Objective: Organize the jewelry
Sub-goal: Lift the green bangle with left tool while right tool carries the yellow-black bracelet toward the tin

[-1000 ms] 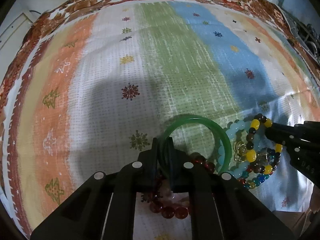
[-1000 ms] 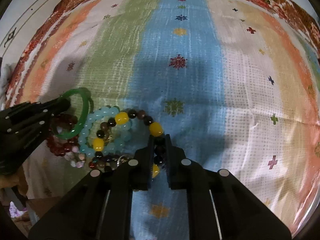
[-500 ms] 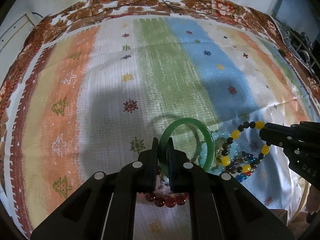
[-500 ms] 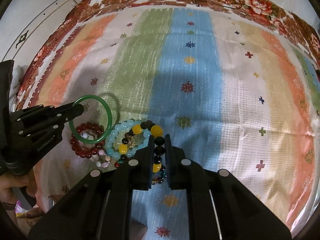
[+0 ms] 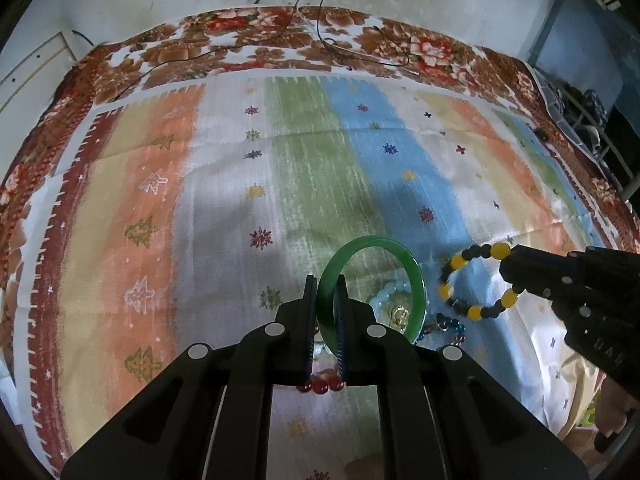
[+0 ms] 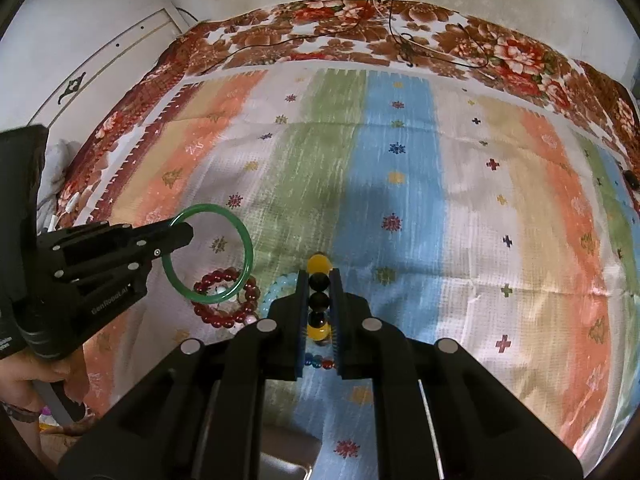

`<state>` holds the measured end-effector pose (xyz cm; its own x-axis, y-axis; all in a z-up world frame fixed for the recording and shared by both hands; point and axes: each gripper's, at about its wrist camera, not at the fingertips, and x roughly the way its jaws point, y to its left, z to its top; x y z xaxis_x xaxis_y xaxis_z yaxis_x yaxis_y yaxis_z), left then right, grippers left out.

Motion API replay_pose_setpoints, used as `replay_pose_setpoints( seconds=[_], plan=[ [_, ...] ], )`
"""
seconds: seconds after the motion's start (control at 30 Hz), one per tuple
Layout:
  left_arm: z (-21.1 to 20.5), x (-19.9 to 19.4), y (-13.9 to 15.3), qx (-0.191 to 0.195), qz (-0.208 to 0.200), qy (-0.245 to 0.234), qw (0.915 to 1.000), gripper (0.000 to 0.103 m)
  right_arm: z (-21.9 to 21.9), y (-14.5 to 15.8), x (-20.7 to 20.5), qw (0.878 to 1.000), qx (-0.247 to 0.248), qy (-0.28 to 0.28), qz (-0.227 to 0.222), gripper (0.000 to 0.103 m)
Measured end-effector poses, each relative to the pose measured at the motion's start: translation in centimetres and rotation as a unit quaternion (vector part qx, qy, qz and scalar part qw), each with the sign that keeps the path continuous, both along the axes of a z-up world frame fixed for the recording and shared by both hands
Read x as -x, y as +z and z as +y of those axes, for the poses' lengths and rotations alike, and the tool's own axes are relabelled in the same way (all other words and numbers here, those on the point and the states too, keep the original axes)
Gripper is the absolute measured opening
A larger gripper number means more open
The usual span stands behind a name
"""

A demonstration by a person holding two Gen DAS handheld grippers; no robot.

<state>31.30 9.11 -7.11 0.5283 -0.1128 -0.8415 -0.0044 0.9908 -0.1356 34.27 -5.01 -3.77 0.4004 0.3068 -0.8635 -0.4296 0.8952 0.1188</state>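
- The left gripper (image 5: 325, 312), black plastic with two narrow fingers, sits at the lower centre of the left wrist view, clamped on the rim of a smooth glossy green bangle (image 5: 416, 280); the ring stands on edge above the cloth, arching to the right of the fingers.
- The right gripper (image 6: 319, 308), at lower centre of its own view, is closed on a bracelet of black and yellow round beads (image 6: 319, 264); in the left wrist view its loop hangs at mid-right, apart from the bangle.
- Below them, on the striped pastel cloth (image 5: 224, 216) with small star and tree motifs, lies the rest of the pile: a dark red bead bracelet (image 6: 224, 316), a pale blue bead bracelet (image 6: 276, 288) just beside it, and a strand of small multicoloured beads (image 6: 318, 361) seen between the right fingers.
- A brown floral cloth (image 6: 340, 36) borders the top of both views, with thin black wires (image 6: 400, 40) across it.
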Motion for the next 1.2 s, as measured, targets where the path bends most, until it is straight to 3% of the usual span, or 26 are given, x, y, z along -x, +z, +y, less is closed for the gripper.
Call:
replay_pose_setpoints(
  seconds=[0.37, 0.67, 1.2],
  plan=[
    [0.0, 1.2, 0.1, -0.003, 0.001, -0.001, 1.0000, 0.008, -0.2, 0.7, 1.0, 1.000, -0.007, -0.002, 0.002, 0.011],
    [-1.5, 2.8, 2.0, 0.002, -0.015, -0.008, 0.9999, 0.008, -1.0, 2.9, 3.2, 1.000, -0.020, -0.002, -0.013, 0.011],
    [-2.2, 8.8, 4.7, 0.020, -0.044, 0.002, 0.9988, 0.008, -2.1, 5.4, 8.6, 0.998, -0.043, -0.006, -0.034, 0.011]
  ],
)
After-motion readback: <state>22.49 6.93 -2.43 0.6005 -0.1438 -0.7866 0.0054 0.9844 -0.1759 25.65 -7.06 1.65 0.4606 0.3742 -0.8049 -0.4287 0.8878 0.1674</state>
